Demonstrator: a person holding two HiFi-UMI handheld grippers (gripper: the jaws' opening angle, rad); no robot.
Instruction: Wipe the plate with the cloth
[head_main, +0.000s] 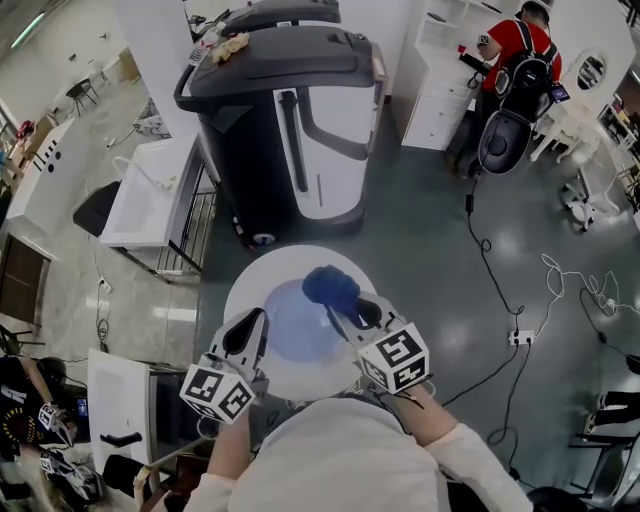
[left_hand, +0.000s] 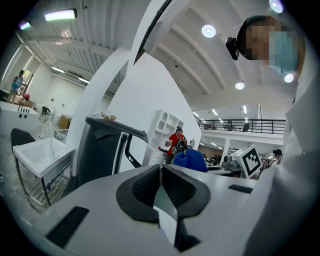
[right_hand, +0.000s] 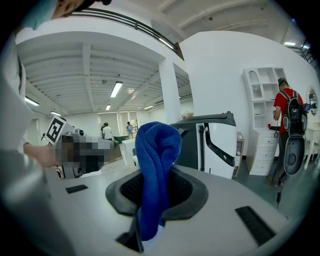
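A pale blue plate (head_main: 298, 328) is held over a small round white table (head_main: 262, 275), just in front of my body. My left gripper (head_main: 250, 328) is shut on the plate's left rim. In the left gripper view a thin pale sliver of the plate (left_hand: 168, 220) shows between the closed jaws of that gripper (left_hand: 161, 168). My right gripper (head_main: 362, 312) is shut on a bunched blue cloth (head_main: 330, 287), which rests at the plate's far right edge. In the right gripper view the cloth (right_hand: 157, 145) stands up out of the gripper (right_hand: 154, 176).
A large black and white machine (head_main: 290, 130) stands just beyond the table. A white sink stand (head_main: 150, 200) is to its left. At the far right a person in red (head_main: 515, 60) faces white shelves. Cables and a power strip (head_main: 520, 337) lie on the floor at right.
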